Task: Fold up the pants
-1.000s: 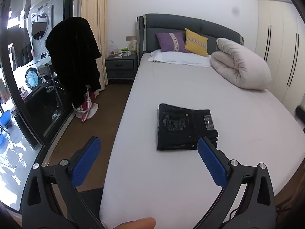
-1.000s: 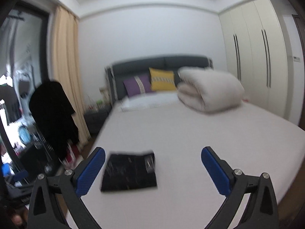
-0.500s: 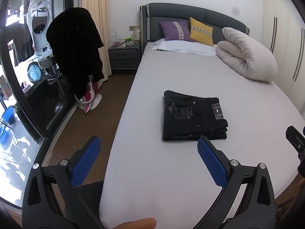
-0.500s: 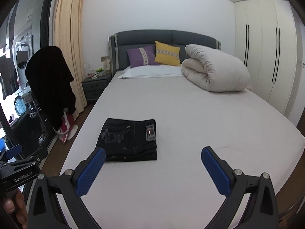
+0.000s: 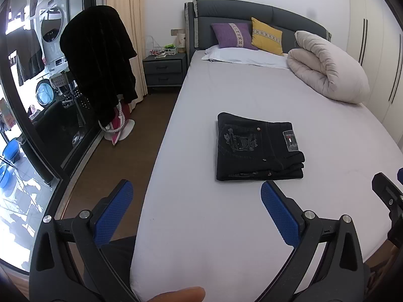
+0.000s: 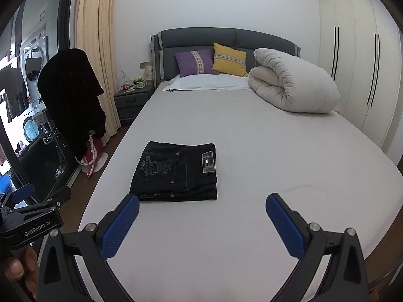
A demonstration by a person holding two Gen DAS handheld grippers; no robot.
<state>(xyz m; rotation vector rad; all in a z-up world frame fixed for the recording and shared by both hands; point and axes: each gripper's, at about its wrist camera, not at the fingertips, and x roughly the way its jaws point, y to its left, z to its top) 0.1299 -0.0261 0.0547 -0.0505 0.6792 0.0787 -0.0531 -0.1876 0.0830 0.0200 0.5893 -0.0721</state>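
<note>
Black pants (image 5: 257,148) lie folded into a compact rectangle on the white bed (image 5: 226,226), a pocket and label facing up; they also show in the right wrist view (image 6: 176,172). My left gripper (image 5: 195,202) is open and empty, held above the bed's foot, short of the pants. My right gripper (image 6: 201,214) is open and empty, also back from the pants near the foot of the bed. The left gripper's body (image 6: 32,216) shows at the left edge of the right wrist view.
A rolled duvet (image 5: 327,68) and pillows (image 5: 246,37) lie at the head of the bed. A nightstand (image 5: 163,71), a rack with a black garment (image 5: 98,60) and a glass door (image 5: 30,100) stand left. Wardrobes (image 6: 352,75) line the right wall.
Both grippers have drawn back and lifted from the bed, staying open. The folded pants have not moved. The right wrist view has steadied and tilted down slightly.
</note>
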